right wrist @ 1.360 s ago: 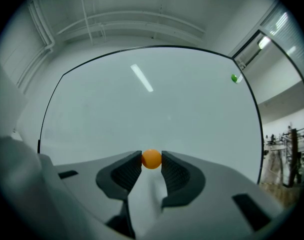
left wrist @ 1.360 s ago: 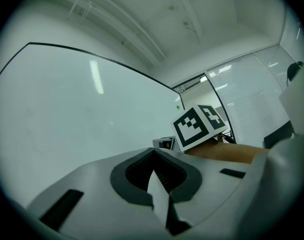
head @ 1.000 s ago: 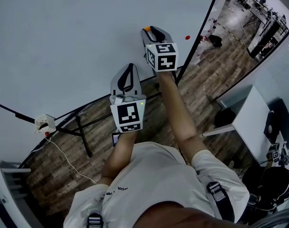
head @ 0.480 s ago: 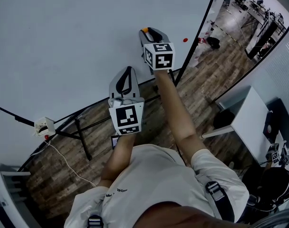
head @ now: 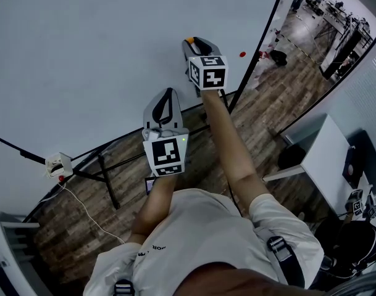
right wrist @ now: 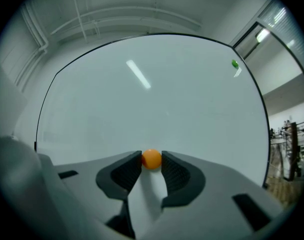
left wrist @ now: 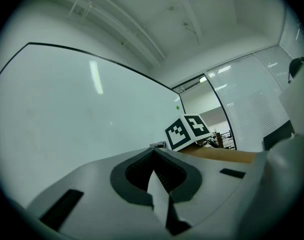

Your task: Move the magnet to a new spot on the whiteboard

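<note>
Hardly shifted since earlier, the orange magnet (right wrist: 151,159) is being clamped in the right gripper's (head: 192,41) fingers, seemingly against the whiteboard (head: 83,54) near its right edge; the left gripper's (left wrist: 152,154) fingers are being held together.

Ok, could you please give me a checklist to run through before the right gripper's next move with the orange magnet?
1. Right gripper gripping the orange magnet: ok, pinched at the jaw tips.
2. Magnet lifted off the whiteboard: cannot tell.
3. Bare board ahead for a new spot: ok.
4. Green magnet out of the way: ok, far off near the board's upper right edge.
5. Left gripper shut, empty and aside: ok.
</note>
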Demonstrator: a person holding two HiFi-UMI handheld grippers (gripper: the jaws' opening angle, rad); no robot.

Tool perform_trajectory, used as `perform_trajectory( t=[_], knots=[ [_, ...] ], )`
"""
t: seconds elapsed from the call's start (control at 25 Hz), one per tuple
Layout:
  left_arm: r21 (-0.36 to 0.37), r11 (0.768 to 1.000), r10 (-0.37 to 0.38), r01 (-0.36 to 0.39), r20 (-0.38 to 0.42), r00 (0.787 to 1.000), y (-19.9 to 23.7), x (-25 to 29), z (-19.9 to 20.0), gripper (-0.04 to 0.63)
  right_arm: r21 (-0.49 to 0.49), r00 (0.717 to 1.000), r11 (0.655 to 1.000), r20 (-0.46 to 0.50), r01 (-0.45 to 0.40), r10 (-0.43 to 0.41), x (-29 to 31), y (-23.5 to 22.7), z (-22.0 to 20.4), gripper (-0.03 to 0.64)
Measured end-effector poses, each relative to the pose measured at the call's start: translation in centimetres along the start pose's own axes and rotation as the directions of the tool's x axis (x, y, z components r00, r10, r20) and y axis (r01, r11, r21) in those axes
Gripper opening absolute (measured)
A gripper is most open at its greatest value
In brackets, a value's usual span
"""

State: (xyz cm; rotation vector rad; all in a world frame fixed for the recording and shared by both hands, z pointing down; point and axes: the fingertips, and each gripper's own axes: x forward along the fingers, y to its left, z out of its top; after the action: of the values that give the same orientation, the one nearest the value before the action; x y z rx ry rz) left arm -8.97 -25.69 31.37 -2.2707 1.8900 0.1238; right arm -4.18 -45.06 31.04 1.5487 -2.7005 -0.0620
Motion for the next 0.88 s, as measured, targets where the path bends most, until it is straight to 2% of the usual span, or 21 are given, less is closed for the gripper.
perform_trajectory(
  t=[0.52, 0.88],
  knots=[
    [0.001, 1.000, -0.007, 0.007, 0.001, 1.000, -0.43, -0.02, -0.07, 0.002, -0.004, 1.000, 1.000, 0.001, 0.009, -0.009, 0.06, -0.43, -0.10, 0.133],
    [-0.023, 0.999, -0.023, 0.023, 0.001, 1.000, -0.69, -0.24, -0.10, 0.002, 0.012, 0.999, 0.999, 0.018, -0.034, 0.034, -0.55, -0.21, 0.04, 0.160]
  ],
)
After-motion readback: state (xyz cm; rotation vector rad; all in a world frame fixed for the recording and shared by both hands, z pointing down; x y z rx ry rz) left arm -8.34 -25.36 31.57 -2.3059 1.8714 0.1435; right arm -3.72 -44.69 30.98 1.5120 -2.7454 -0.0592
